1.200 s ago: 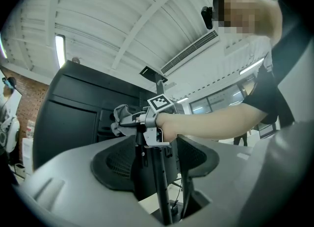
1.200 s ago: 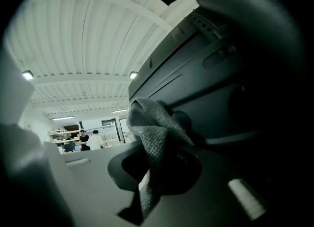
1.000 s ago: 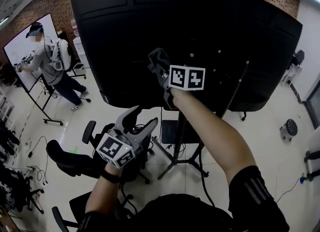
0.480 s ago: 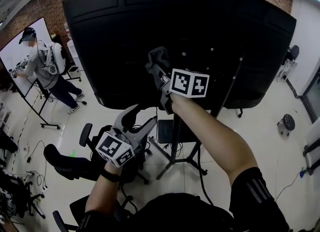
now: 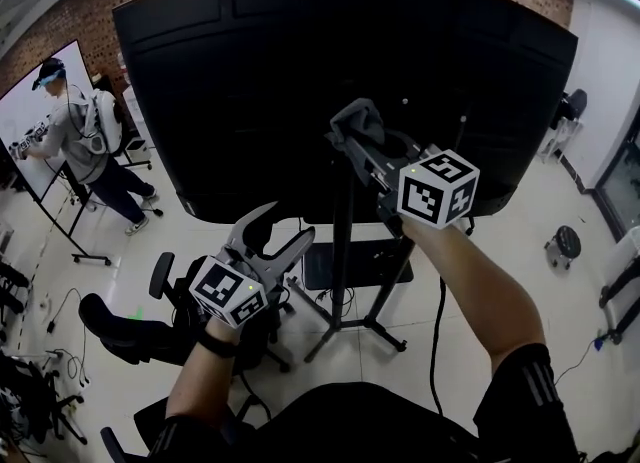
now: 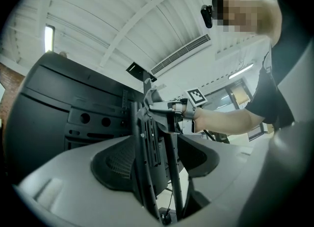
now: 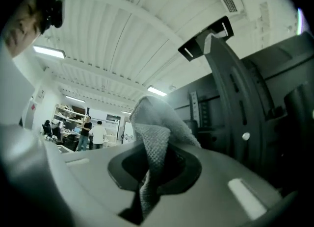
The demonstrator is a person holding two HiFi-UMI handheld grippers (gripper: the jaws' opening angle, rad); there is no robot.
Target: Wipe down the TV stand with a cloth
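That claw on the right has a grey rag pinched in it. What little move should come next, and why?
Probably draw the right gripper down, rubbing the grey cloth along the stand's black post. The cloth is pinched in its shut jaws, high up by the post behind the TV, and most of the post lies below it.

Off to my left I see a person in a grey top with a backpack, standing at a whiteboard on a wheeled frame. A brick wall runs behind them. Low on the left, a black office chair sits on the pale floor, with cables lying nearby. A small round stool stands far right.

In the right gripper view, a person in dark clothes and another in white stand near shelves under a ceiling strip light. The left gripper view shows a long ceiling vent.
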